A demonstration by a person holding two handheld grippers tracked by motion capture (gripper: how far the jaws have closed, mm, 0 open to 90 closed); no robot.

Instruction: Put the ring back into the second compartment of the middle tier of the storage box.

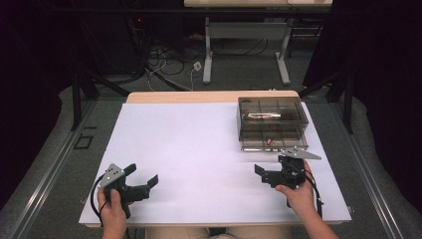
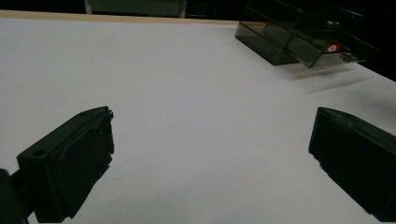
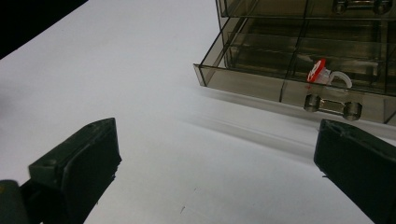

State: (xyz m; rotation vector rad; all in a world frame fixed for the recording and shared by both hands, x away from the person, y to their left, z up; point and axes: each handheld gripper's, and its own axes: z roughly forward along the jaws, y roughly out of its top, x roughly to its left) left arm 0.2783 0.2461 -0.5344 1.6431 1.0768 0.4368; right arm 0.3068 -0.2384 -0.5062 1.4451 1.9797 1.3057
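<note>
- The bench [image 1: 199, 149] has a white top with a strip of pale wood along its far edge, and dark floor lies around it.
- A smoky, see-through drawer box [image 1: 271, 117] stands at the far right of the bench, close to its right edge.
- Its bottom drawer [image 1: 273, 141] is pulled out toward the near side; in the right gripper view the drawer [image 3: 299, 70] shows inner dividers and a clear handle [image 3: 332, 106] on its front wall.
- A small red and white object [image 1: 269, 142] lies inside the open drawer, in a compartment just behind the front wall, a little to the right of the middle; in the right gripper view it [image 3: 322, 74] sits just above the handle. What it is cannot be told.
- The left tongs [image 1: 144, 175] sit over the near left of the bench, held by the left hand [image 1: 113, 211]; their jaws stand wide apart, released, with nothing between them, pointing toward the right.
- The right tongs [image 1: 271, 167] are held by the right hand [image 1: 298, 196] at the near right, just in front of the open drawer and not touching it; the jaws are spread and empty.
- From the left gripper view, the drawer box [image 2: 299, 37] lies far off to the right, well apart from those jaws.
</note>
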